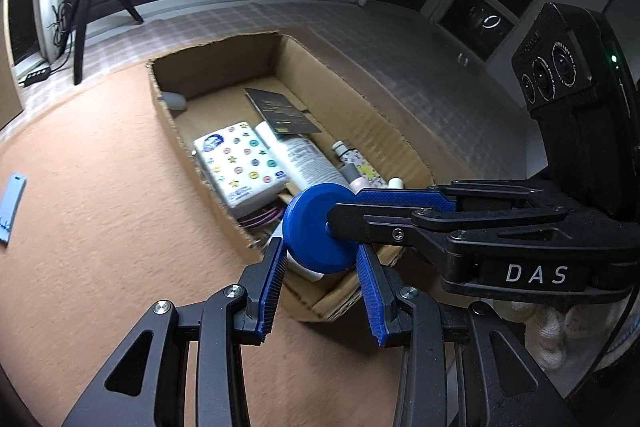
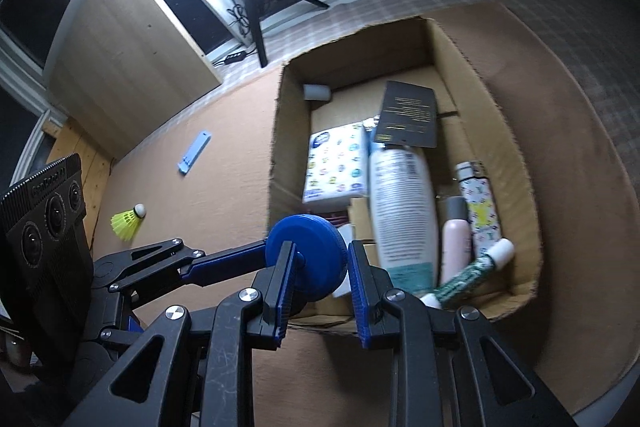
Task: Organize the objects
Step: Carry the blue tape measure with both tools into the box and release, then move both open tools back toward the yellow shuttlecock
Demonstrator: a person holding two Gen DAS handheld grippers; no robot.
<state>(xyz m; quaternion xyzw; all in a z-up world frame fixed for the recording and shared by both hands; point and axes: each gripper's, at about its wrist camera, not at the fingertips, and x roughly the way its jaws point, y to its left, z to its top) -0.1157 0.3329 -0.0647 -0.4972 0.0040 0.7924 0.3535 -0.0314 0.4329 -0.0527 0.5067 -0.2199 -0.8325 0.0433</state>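
Gripping the blue-capped jar from opposite sides, left tongs and right tongs hold it at lower centre, over the cardboard box's near end.

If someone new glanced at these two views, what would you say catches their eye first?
Most striking is the blue round lid on a white jar, gripped from two sides by the left gripper and right gripper above the near end of the cardboard box. Inside the box lie a white bottle and a button-patterned tissue pack. A yellow shuttlecock lies on the orange mat outside the box.
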